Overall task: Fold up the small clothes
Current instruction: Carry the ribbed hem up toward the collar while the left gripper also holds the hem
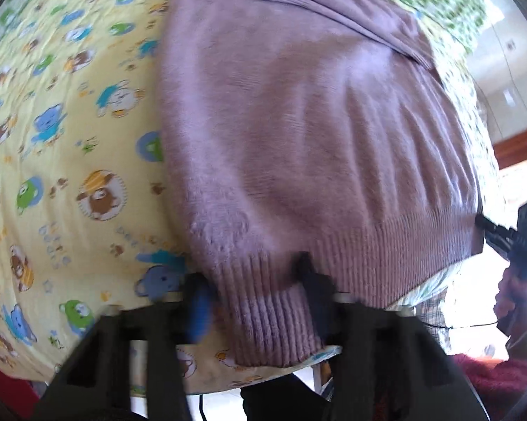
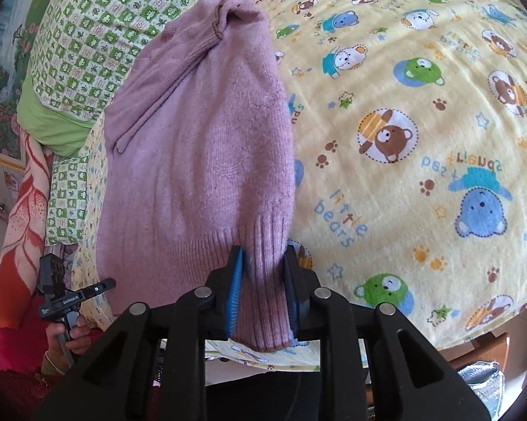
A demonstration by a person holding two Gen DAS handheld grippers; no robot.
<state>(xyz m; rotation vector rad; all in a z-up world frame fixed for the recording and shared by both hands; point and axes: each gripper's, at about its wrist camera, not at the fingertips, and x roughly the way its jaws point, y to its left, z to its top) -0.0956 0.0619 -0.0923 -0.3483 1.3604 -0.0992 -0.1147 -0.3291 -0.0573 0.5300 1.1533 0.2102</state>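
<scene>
I see a yellow bear-print flannel sheet (image 2: 421,112) under a fuzzy mauve knit sweater (image 2: 200,161), folded lengthwise. Both tongs point steeply down at its ribbed hem (image 2: 263,298): right gripper (image 2: 263,280) pads pinch it; left gripper (image 1: 252,287) straddles it, blurred, contact unclear.

One purple sweater (image 2: 196,161) lies on one bear-print sheet (image 2: 421,133), beside one green checked pillow (image 2: 87,35), with two tools visible.
</scene>
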